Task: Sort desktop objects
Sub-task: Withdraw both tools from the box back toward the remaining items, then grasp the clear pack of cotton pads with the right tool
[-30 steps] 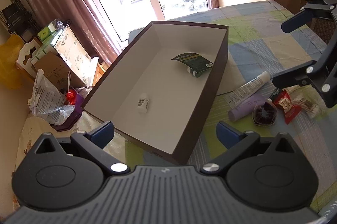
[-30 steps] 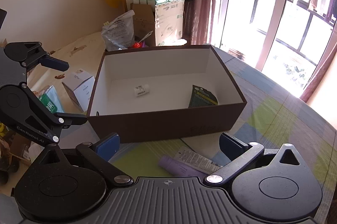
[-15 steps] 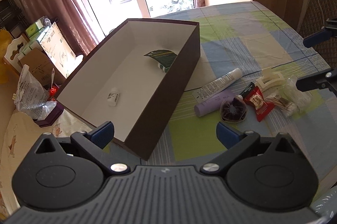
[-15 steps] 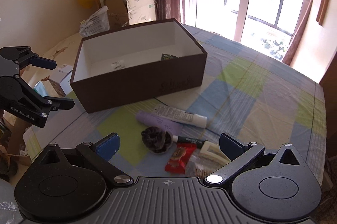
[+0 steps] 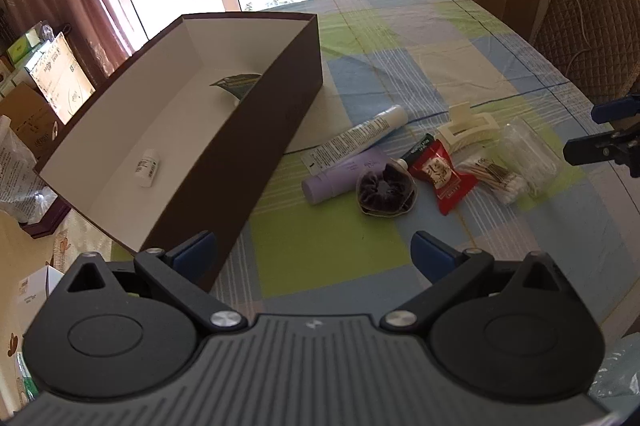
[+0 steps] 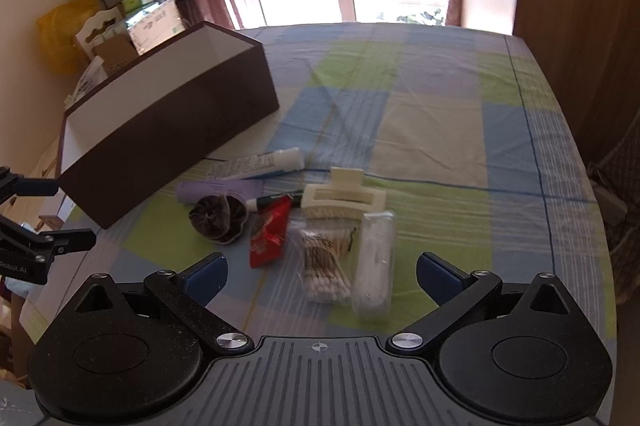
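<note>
Both of your claws have swung away from the box (image 5: 256, 130) toward the loose pile. Your right claw (image 6: 322, 276) hangs wide open, holding nothing; the cotton swabs (image 6: 325, 266) and clear tube (image 6: 374, 262) lie just ahead between its fingers, long axes pointing away from it. Your left claw (image 5: 312, 252) is open and empty too, farther back, nearest the scrunchie (image 5: 386, 188). The pen (image 6: 276, 201) is half hidden beneath the red packet (image 6: 270, 236), and motion blur smears the labels.
</note>
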Motion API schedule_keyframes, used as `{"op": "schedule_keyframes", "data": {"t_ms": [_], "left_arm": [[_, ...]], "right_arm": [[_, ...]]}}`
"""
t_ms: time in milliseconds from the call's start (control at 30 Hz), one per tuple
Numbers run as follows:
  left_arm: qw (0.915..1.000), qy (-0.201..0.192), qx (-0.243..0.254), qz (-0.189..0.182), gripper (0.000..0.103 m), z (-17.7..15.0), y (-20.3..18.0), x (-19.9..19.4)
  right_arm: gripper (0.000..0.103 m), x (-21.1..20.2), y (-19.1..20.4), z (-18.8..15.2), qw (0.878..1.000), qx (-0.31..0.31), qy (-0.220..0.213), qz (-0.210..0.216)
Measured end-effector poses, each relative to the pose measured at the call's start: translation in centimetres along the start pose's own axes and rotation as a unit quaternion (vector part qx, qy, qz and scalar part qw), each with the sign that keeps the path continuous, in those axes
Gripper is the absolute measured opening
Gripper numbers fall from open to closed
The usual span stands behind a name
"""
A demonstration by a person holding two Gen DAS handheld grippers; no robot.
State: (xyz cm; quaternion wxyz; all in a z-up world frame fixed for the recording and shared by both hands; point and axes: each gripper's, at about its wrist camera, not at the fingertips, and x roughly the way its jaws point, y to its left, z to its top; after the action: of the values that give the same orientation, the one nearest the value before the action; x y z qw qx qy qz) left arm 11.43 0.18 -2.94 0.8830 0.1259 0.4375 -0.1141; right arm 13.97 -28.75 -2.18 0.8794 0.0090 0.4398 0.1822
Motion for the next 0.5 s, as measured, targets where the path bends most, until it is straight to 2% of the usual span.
{"op": "schedule_keyframes", "data": {"t_ms": [267, 400, 433, 467, 500], "left_arm": [[0.9998, 0.014, 0.009, -0.009, 0.102, 0.2, -1.2, 2.8], [0.9997, 0.014, 0.01, -0.016, 0.102, 0.8, -1.7, 4.0], [0.9997, 0.015, 0.01, -0.017, 0.102, 0.9, -1.8, 4.2], [0.9996, 0.015, 0.011, -0.019, 0.102, 1.0, -1.9, 4.6], [0.9996, 0.015, 0.011, -0.021, 0.102, 1.1, -2.0, 4.8]], "right_arm": [[0.103, 1.6, -3.1, -1.1, 0.998, 0.049, 0.009, -0.035], [0.103, 3.2, -3.5, -1.1, 0.998, 0.039, 0.017, -0.042], [0.097, 3.6, -3.6, -1.1, 0.998, 0.037, 0.021, -0.039], [0.083, 4.1, -3.7, -1.0, 0.998, 0.035, 0.027, -0.035], [0.08, 4.6, -3.8, -1.0, 0.998, 0.034, 0.033, -0.035]]}}
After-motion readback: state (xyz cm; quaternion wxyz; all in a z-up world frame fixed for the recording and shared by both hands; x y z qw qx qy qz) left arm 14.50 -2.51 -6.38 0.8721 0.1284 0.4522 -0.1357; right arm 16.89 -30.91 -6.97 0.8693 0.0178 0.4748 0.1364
